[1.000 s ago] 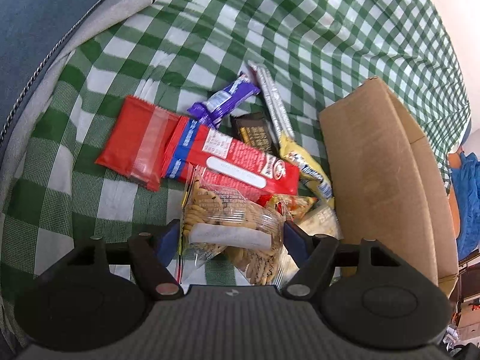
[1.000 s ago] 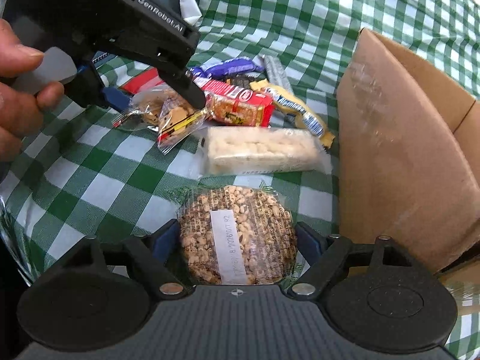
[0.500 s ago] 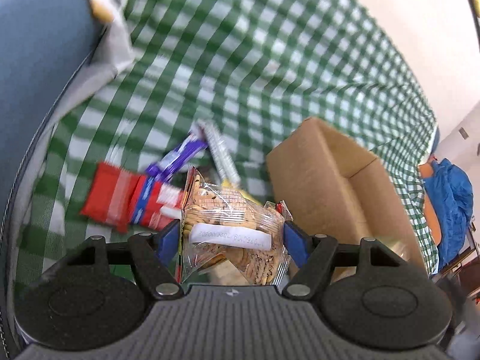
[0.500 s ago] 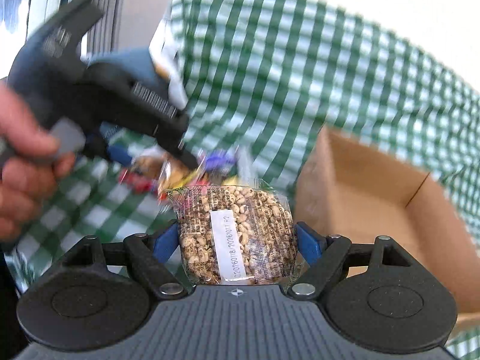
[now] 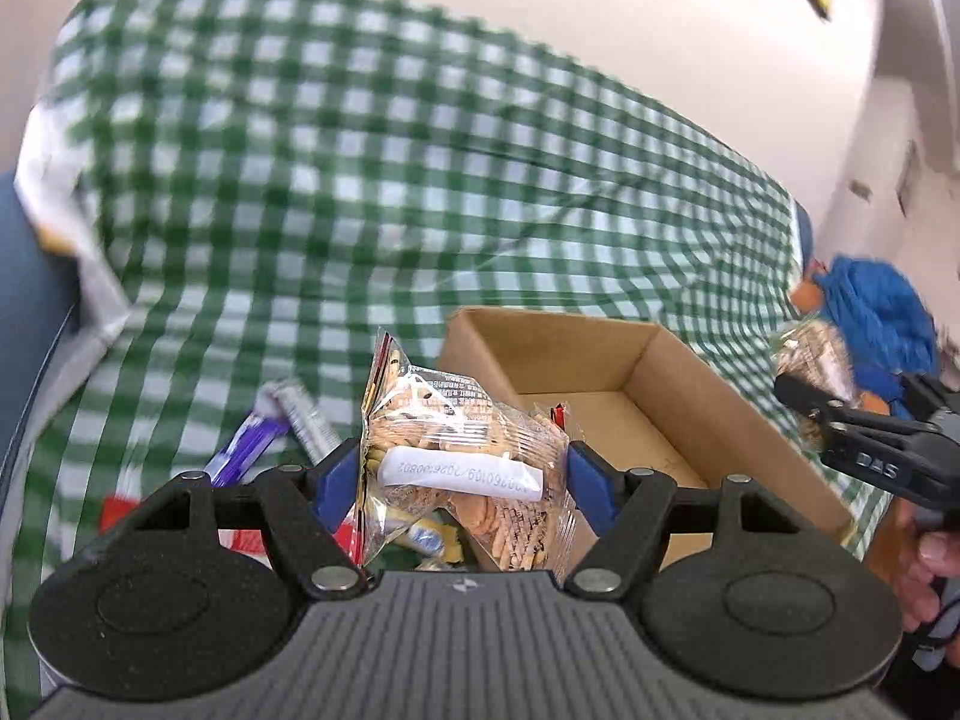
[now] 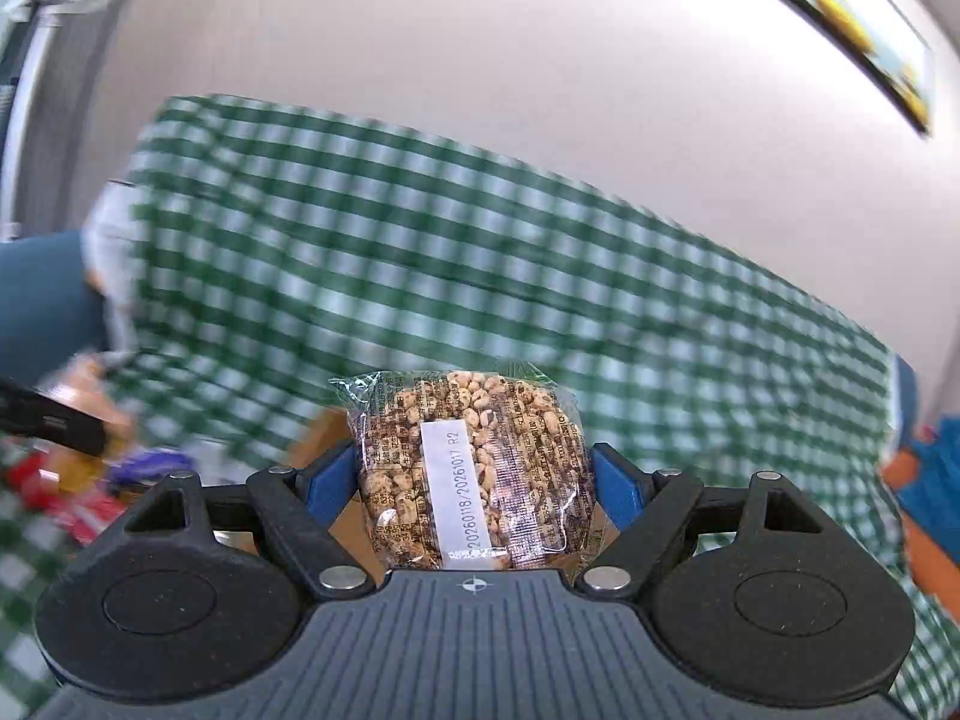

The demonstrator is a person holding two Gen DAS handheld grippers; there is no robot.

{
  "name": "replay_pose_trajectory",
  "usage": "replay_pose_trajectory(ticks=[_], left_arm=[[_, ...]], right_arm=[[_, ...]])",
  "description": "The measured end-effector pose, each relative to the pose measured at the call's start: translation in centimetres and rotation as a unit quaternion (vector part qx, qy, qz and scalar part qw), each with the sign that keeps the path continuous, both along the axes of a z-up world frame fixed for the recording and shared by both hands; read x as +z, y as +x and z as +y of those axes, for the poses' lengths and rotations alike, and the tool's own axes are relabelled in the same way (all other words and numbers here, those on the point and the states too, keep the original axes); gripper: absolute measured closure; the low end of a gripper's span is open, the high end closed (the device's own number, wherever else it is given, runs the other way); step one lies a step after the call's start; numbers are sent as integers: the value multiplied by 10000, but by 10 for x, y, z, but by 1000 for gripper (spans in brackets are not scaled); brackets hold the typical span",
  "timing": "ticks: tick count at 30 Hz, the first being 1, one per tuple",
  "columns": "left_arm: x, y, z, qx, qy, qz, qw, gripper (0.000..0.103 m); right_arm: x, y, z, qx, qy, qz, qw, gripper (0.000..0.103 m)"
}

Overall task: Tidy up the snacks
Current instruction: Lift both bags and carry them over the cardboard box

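Observation:
My left gripper [image 5: 462, 474] is shut on a clear cookie packet [image 5: 456, 450] with a white label, held in the air at the near left side of an open cardboard box [image 5: 660, 384]. My right gripper [image 6: 474, 480] is shut on a round puffed-grain cake packet [image 6: 480, 450], lifted above the checked cloth. In the left wrist view the right gripper [image 5: 834, 414] shows at the right edge with that packet, beyond the box's right wall. In the right wrist view the left gripper [image 6: 72, 414] shows blurred at the left edge.
A green-and-white checked cloth [image 5: 360, 180] covers the surface. Purple [image 5: 246, 450] and red [image 5: 120, 510] snack wrappers lie left of the box. A blue cloth bundle [image 5: 876, 312] sits at the far right. A hand [image 5: 924, 570] grips the right tool.
Both grippers have risen from the cloth with their packets and tilted up toward the box. The snack pile has dropped low in both views, and the box's open inside now shows.

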State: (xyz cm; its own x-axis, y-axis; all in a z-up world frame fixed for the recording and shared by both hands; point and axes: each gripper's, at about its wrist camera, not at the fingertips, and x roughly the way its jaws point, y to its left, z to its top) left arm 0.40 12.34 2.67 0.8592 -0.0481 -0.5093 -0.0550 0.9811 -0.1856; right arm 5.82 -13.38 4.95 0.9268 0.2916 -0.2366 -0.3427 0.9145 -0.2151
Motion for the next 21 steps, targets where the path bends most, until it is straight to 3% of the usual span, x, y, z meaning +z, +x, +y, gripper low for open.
replay_pose_trajectory(ticks=[4,12,16,21], left_arm=[[-4,5,-22,-298,282,-144,9991,26],[-8,19,-63,-607,429,-302,9968,26],[-16,22,-95,-944,620,-285,9932,26],[-23,18,-116,-1155,528,-253,9916,26]], right_arm=[[-21,16,-30,-562,438,746,9947,20],[-20,41,-64,-929,847,939,9876,20],[-24,43,-73,-1008,868,922,9868,20],[-25,36,-80,-1040,856,936,9864,20]])
